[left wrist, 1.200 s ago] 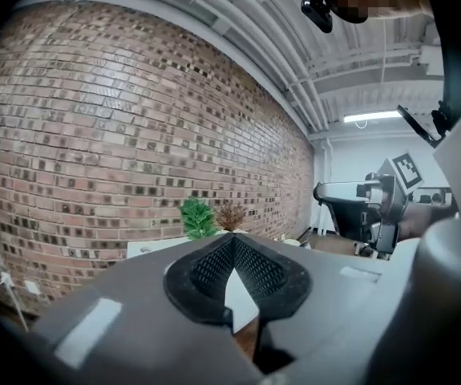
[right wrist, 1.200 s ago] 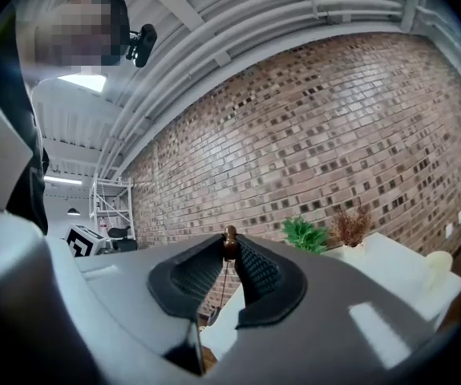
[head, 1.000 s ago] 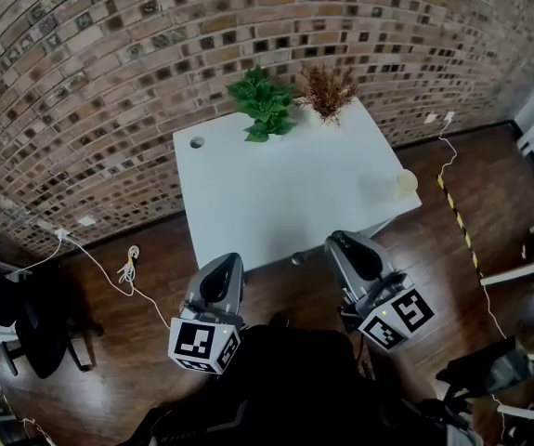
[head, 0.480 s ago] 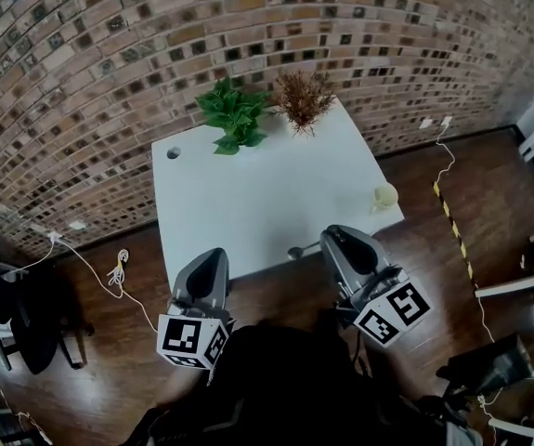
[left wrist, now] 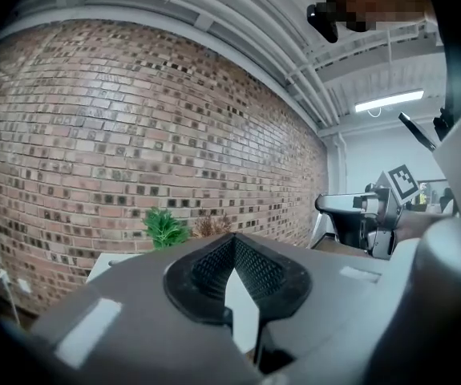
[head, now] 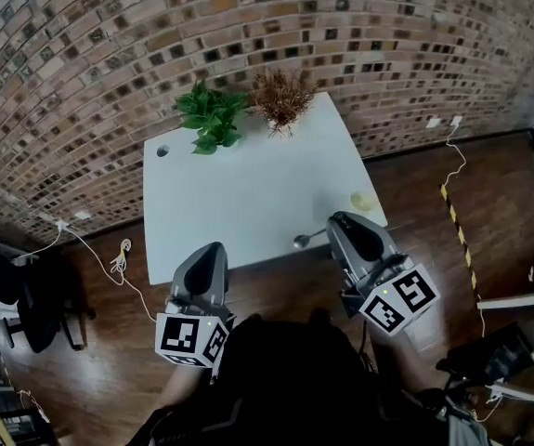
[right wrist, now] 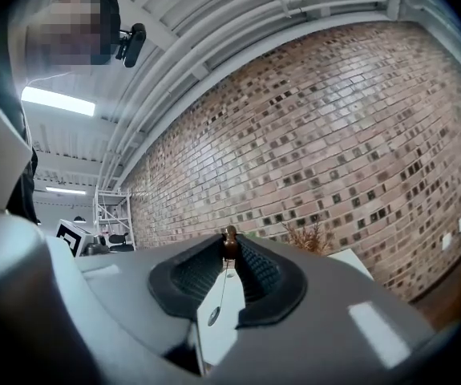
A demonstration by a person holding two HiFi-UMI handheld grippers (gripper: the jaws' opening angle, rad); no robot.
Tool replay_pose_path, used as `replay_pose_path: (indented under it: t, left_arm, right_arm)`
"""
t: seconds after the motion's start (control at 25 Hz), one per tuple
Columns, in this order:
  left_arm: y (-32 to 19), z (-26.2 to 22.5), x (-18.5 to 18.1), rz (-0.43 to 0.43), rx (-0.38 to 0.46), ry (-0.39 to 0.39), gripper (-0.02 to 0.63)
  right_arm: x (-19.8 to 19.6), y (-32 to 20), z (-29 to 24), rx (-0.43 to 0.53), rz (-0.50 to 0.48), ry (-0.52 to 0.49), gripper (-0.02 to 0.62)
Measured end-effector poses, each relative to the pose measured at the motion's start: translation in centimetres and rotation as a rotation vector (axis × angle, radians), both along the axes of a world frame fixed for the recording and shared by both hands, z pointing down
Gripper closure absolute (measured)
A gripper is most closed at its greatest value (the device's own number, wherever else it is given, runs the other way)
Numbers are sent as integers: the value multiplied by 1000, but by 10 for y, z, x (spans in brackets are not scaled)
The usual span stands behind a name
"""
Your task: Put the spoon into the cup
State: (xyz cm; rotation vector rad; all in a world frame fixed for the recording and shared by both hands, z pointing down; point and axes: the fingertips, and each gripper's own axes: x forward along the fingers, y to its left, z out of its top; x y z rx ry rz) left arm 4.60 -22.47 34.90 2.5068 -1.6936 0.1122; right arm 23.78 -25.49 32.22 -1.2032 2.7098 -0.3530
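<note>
My right gripper point(head: 333, 223) point(right wrist: 231, 253) is shut on a metal spoon point(head: 304, 240) point(right wrist: 230, 241). The spoon sticks out to the left of the jaws, its bowl just over the front edge of the white table point(head: 239, 203). A pale yellow cup point(head: 362, 202) stands on the table near its right front corner, a little beyond and to the right of the right gripper's tip. My left gripper point(head: 213, 249) point(left wrist: 234, 243) hangs short of the table's front edge, its pads meeting at the tip with nothing between them.
A green plant point(head: 209, 116) and a dried brown plant point(head: 280, 98) stand at the table's back edge against the brick wall. A cable hole point(head: 162, 150) is at the back left corner. Cables point(head: 123, 258) lie on the wood floor, and a black chair point(head: 25, 305) stands at the left.
Both grippers have come forward to the table's front edge, the right one carrying the spoon. The cup now lies much nearer the right gripper's tip.
</note>
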Motion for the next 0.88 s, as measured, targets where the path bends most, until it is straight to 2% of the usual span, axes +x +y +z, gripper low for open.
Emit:
replay_pose_path:
  t: [0.28,0.48,0.68,0.88]
  left_arm:
    - [-5,3,48,-32,-9,-4,612]
    - [-23,10,79,0,-22,-11,612]
    - [-48,18,88,38,-41,-2,612]
    - [-80,23,78,74,-46,7,612]
  right_arm:
    - [62,-13,7,-22,6,0,541]
    - [93,-33,24,-48,35,15,541]
    - [113,-63,37,-67,105,10,541]
    - [121,-92,42,-81,174,38,541]
